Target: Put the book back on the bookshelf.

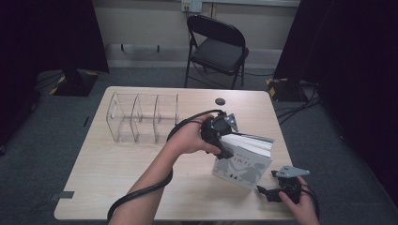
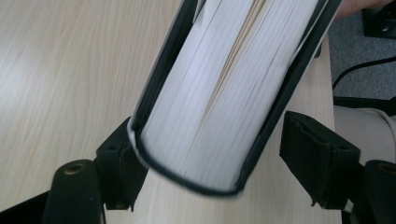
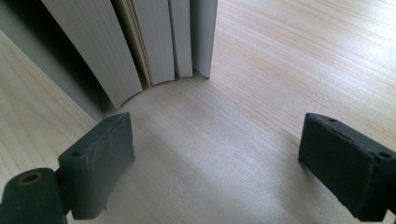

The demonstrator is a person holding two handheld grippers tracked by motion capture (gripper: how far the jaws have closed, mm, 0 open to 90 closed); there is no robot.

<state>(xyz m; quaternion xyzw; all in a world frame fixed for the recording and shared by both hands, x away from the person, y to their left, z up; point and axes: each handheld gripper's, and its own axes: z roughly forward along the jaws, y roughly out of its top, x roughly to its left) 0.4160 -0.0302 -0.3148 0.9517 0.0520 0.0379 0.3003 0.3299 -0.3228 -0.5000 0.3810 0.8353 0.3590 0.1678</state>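
Book [image 1: 244, 161] stands on the table [image 1: 117, 168], left gripper [image 1: 224, 145] clamped round it; right gripper [image 1: 268, 193] gapes wide, holding nothing.

Clear three-bay organizer [image 1: 143, 117] on the table [image 1: 103, 173] (light wood), folding chair [image 1: 217, 47] beyond.

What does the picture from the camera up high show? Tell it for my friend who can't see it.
A person's left gripper holds a grey-covered book up on its edge on a pale wooden table. The right gripper rests open near the table's front edge beside the book. A clear divided rack stands further back, a black folding chair behind.
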